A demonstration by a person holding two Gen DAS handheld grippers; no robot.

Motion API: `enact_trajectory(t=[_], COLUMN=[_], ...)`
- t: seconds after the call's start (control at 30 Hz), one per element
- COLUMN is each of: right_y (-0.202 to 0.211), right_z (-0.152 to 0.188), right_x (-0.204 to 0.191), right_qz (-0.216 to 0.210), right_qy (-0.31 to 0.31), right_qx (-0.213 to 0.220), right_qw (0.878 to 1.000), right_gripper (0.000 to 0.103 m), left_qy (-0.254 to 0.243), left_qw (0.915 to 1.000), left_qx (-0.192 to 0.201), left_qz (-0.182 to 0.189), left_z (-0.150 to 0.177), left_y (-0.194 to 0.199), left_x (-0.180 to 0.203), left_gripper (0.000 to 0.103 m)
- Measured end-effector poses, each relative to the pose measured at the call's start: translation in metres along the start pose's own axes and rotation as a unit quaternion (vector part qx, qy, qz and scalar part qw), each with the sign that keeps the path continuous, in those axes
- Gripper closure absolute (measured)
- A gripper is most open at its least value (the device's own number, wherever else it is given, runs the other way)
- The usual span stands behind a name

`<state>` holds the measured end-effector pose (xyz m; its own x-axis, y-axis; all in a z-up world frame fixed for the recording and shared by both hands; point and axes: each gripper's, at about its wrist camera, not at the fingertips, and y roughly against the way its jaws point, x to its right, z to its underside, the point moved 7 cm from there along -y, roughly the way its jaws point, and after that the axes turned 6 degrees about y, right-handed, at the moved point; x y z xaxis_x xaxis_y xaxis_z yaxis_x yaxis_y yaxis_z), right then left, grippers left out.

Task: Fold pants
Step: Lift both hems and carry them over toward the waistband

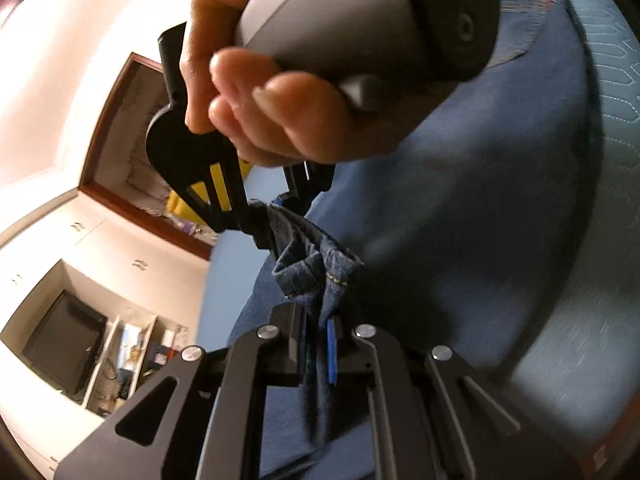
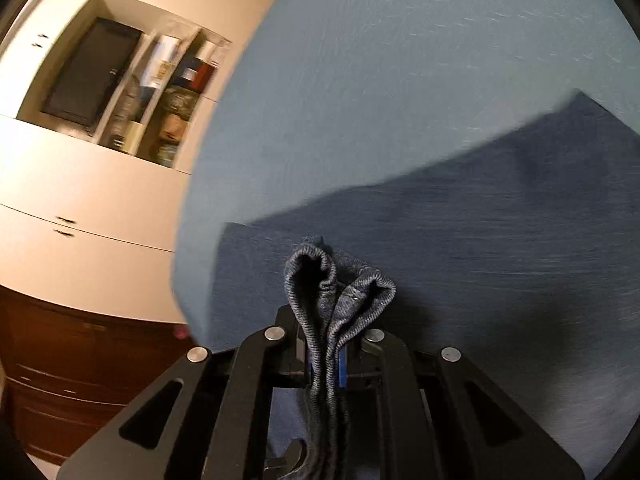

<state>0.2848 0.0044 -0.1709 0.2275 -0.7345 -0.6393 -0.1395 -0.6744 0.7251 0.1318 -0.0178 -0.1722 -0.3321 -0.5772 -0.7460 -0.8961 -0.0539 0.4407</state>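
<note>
The pants (image 2: 460, 248) are dark blue denim, spread over a pale blue bedspread (image 2: 400, 80), with a bunched hem edge lifted off the cloth and pinched in both my tools. My right gripper (image 2: 326, 360) is clenched on a folded wad of that hem; its own view shows the twill weave, the rolled edge looping above the jaws and the blue pad beside it. My left gripper (image 1: 318, 352) is likewise clamped on denim, a crumpled corner with a line of tan stitching standing above its jaws.

Only the left view shows my right hand (image 1: 280, 112) wrapped round the grey handle of the other tool, close above and ahead, with that tool's black fingers biting the same bunch of fabric, so the two grips sit just beside each other. It also shows a pocket seam of the pants near the bedspread's far right edge. Only the right view shows the straight long edge of the flat denim running diagonally across the bedspread, with bare bedspread beyond it toward the far side.

At the left, past the bedspread's edge, stands a white wall unit (image 2: 100, 184) with a dark screen (image 2: 88, 72) and cluttered shelves (image 2: 168, 92); brown drawers (image 2: 80, 380) sit below it.
</note>
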Motion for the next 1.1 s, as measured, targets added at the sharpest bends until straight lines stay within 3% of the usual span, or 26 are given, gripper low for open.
enact_trajectory(t=[0.1, 0.17, 0.23, 0.3, 0.37, 0.4, 0.47, 0.5, 0.53, 0.57, 0.73, 1.03, 1.1], right_y=[-0.021, -0.020, -0.018, -0.017, -0.017, -0.015, -0.010, -0.006, -0.004, -0.002, 0.013, 0.023, 0.017], right_z=[0.015, 0.019, 0.019, 0.019, 0.018, 0.015, 0.012, 0.013, 0.014, 0.015, 0.020, 0.029, 0.033], right_x=[0.035, 0.045, 0.048, 0.047, 0.045, 0.043, 0.040, 0.043, 0.043, 0.042, 0.042, 0.057, 0.059], right_qz=[-0.023, -0.064, -0.073, -0.078, -0.076, -0.073, -0.068, -0.059, -0.052, -0.055, -0.026, 0.028, 0.066], right_qy=[-0.024, -0.043, -0.044, -0.039, -0.032, -0.027, -0.020, -0.015, -0.008, -0.004, 0.023, 0.024, 0.042], right_qx=[-0.029, -0.018, -0.013, -0.010, -0.008, -0.004, 0.012, 0.016, 0.019, 0.018, 0.040, 0.060, 0.052], right_qw=[0.999, 0.997, 0.996, 0.996, 0.997, 0.997, 0.997, 0.998, 0.998, 0.998, 0.999, 0.997, 0.996], right_gripper=[0.091, 0.088, 0.084, 0.078, 0.070, 0.062, 0.057, 0.059, 0.069, 0.086, 0.087, 0.088, 0.088], left_qy=[-0.008, 0.004, 0.017, -0.001, -0.014, -0.016, -0.024, -0.028, -0.032, -0.037, -0.064, -0.062, -0.049], left_qw=[0.9999, 0.9996, 0.9995, 0.9995, 0.9995, 0.9997, 0.9996, 0.9995, 0.9993, 0.9992, 0.9975, 0.9977, 0.9985], left_qx=[-0.001, 0.001, -0.004, 0.001, 0.003, 0.002, 0.002, 0.006, 0.010, 0.011, 0.026, 0.025, 0.026], left_qz=[-0.007, -0.026, -0.027, -0.032, -0.028, -0.020, -0.014, -0.013, -0.013, -0.013, -0.015, 0.004, 0.003], left_z=[0.001, 0.006, 0.009, 0.011, 0.007, 0.007, 0.004, 0.004, 0.004, 0.004, 0.002, -0.006, -0.005], left_y=[-0.004, -0.003, -0.002, -0.004, -0.006, -0.007, -0.004, -0.002, -0.001, 0.001, 0.004, 0.012, 0.018], left_x=[0.021, 0.014, 0.011, 0.010, 0.014, 0.016, 0.030, 0.031, 0.031, 0.034, 0.042, 0.068, 0.063], left_gripper=[0.085, 0.080, 0.077, 0.077, 0.083, 0.095, 0.096, 0.096, 0.096, 0.096, 0.096, 0.096, 0.088])
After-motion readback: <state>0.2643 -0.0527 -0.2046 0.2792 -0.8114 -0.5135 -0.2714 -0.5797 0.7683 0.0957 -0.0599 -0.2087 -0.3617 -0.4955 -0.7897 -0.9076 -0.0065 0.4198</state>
